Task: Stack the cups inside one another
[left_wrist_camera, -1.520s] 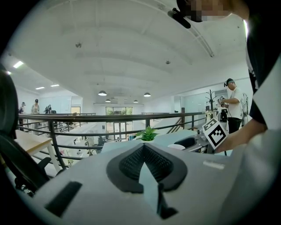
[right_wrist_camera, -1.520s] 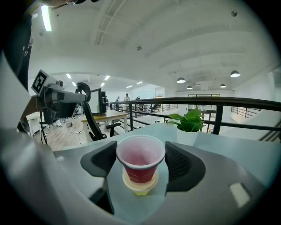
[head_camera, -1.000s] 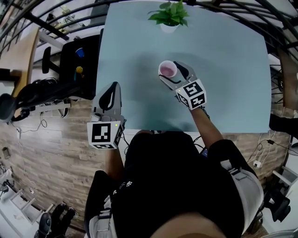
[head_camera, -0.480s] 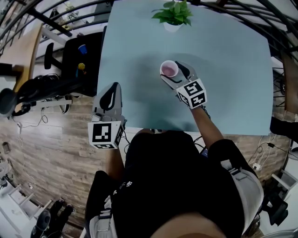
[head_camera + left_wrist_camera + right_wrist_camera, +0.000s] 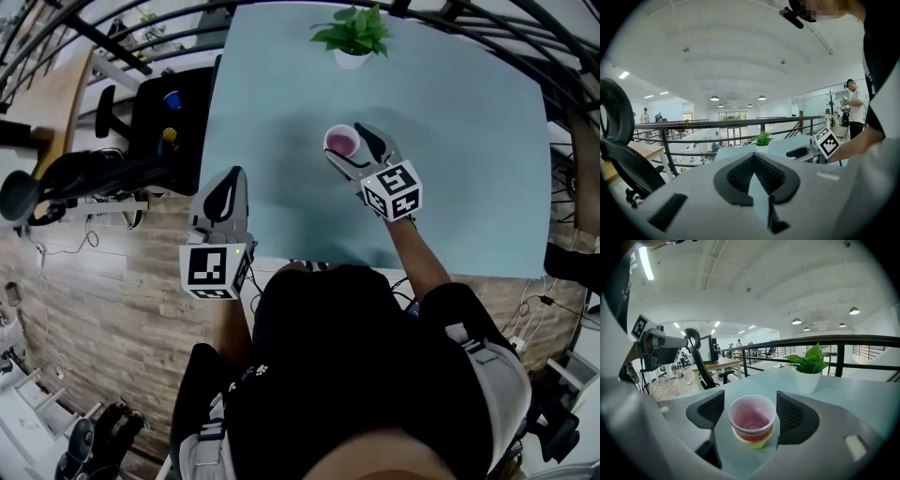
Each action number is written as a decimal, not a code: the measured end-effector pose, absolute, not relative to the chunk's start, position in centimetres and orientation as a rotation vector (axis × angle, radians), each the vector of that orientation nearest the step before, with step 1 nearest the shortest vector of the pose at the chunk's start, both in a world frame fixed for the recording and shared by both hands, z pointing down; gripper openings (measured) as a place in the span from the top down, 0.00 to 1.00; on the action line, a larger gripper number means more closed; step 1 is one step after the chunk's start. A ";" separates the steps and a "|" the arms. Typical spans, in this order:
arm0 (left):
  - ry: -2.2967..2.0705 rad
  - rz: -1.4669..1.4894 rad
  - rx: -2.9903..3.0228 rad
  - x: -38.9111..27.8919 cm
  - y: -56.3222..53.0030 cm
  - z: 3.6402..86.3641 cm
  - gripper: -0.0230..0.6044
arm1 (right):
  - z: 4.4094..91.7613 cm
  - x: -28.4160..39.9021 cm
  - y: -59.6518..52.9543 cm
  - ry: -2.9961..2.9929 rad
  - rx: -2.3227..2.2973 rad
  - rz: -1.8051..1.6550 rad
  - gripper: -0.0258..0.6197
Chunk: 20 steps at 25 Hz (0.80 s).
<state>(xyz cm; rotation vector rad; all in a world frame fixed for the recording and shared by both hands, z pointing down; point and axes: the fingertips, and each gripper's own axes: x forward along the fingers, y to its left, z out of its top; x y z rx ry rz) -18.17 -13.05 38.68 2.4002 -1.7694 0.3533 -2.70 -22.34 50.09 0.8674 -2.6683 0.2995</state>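
The right gripper [image 5: 751, 404] is staying put, its jaws apart on both sides of the cup stack [image 5: 342, 142] (pink in orange in yellow), which is resting mid-counter [image 5: 450, 141]. Nothing is shifting, so the stacking is looking finished. The left gripper [image 5: 231, 178], jaws together and empty, is waiting near-left.

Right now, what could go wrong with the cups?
1. The right tongs stand open around the stacked cups. If they back out crooked, a pad could catch the cups and tip them over.
2. Pushing forward instead might shove the cups toward the potted plant behind them.
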 end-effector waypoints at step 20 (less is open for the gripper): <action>-1.595 0.281 2.546 -14.0 -15.6 38.3 0.98 | 41.6 0.8 -20.4 -2.802 1.110 0.228 0.92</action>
